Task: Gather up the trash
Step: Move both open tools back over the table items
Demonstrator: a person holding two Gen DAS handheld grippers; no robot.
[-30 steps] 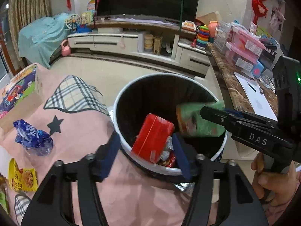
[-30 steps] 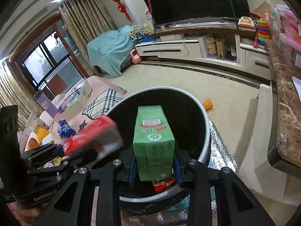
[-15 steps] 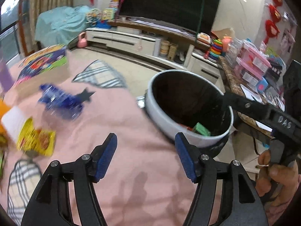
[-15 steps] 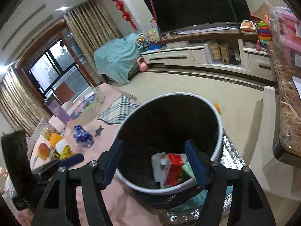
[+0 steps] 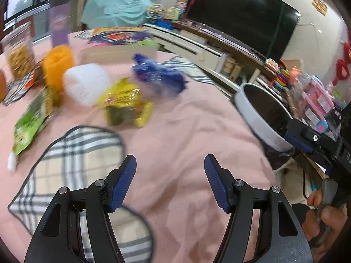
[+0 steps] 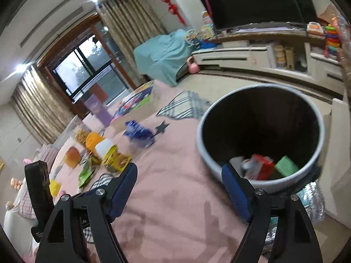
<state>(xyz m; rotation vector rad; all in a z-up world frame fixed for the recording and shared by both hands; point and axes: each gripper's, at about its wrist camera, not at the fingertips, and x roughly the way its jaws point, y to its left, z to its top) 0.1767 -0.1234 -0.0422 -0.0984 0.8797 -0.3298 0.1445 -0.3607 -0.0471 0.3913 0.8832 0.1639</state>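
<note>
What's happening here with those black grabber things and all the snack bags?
A person is tidying trash off a pink blanket with two hand-held grippers. Both the left gripper and the right gripper are open and empty. A red carton and a green box lie in the bin. A blue wrapper and a yellow packet wait on the blanket.

- Left gripper: jaws spread wide, nothing between them, above the pink cloth.
- Ahead, blurred: yellow packet, blue wrapper, green packet.
- Trash bin at right, beside the right gripper.
</note>
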